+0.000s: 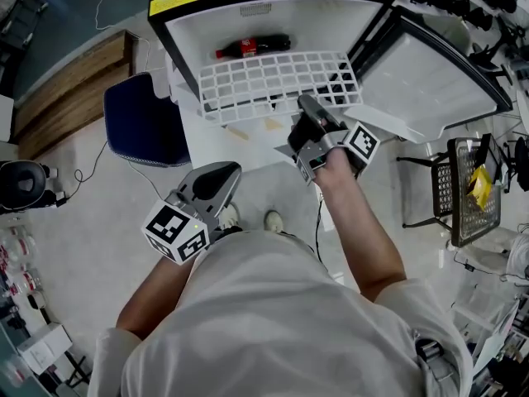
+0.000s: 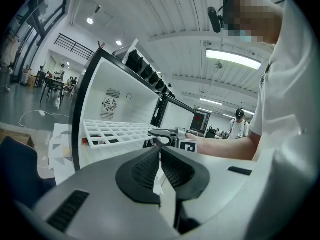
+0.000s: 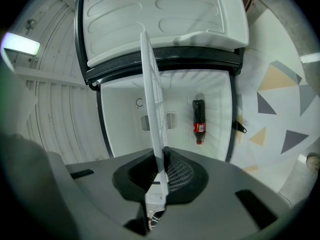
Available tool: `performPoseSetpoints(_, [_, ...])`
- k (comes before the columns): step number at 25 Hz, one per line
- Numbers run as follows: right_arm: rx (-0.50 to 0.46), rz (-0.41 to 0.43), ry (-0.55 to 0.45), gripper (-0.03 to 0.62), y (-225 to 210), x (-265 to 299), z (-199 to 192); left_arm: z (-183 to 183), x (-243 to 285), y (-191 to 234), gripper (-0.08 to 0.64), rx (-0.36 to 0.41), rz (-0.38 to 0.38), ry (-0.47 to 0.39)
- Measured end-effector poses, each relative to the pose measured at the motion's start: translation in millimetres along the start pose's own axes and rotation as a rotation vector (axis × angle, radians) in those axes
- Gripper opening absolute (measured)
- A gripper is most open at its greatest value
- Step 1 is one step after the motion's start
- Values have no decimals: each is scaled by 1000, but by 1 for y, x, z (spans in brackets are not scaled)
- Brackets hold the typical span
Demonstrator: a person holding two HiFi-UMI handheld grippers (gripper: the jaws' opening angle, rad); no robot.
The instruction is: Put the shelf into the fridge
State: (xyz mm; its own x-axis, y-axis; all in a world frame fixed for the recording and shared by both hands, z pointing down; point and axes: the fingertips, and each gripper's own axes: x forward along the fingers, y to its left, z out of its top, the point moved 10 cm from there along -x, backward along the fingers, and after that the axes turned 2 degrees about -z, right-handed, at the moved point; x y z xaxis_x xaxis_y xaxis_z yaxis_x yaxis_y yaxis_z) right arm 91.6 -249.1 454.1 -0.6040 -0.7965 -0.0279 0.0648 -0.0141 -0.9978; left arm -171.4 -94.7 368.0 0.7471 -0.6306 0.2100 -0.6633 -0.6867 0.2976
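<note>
Insertion step: right gripper (image 1: 312, 110) clamps the shelf (image 1: 264, 85) edge at the fridge (image 1: 190, 31) mouth. Left gripper (image 1: 216, 179) idle, jaws together on nothing. Next, probably: slide it in level, above the bottle (image 1: 252, 46).

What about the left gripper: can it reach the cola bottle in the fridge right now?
Probably not. The left gripper hangs back by the person's body, fingers shut, and the shelf held by the right gripper lies across the fridge opening before the cola bottle.

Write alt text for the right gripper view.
The right tool clamps the edge of a white wire shelf, seen edge-on and aimed into an open white fridge. Inside is a dark bottle with a red label.
</note>
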Motion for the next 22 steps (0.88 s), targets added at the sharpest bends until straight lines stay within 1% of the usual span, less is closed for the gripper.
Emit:
performPoseSetpoints(5, [-7,4,8,32,-1,0,3,-2,-2,-2,26,3,2,-1])
performPoseSetpoints(22, [37,19,-12,32,-3,9,6,-5,-2,0,26,-4,12,7])
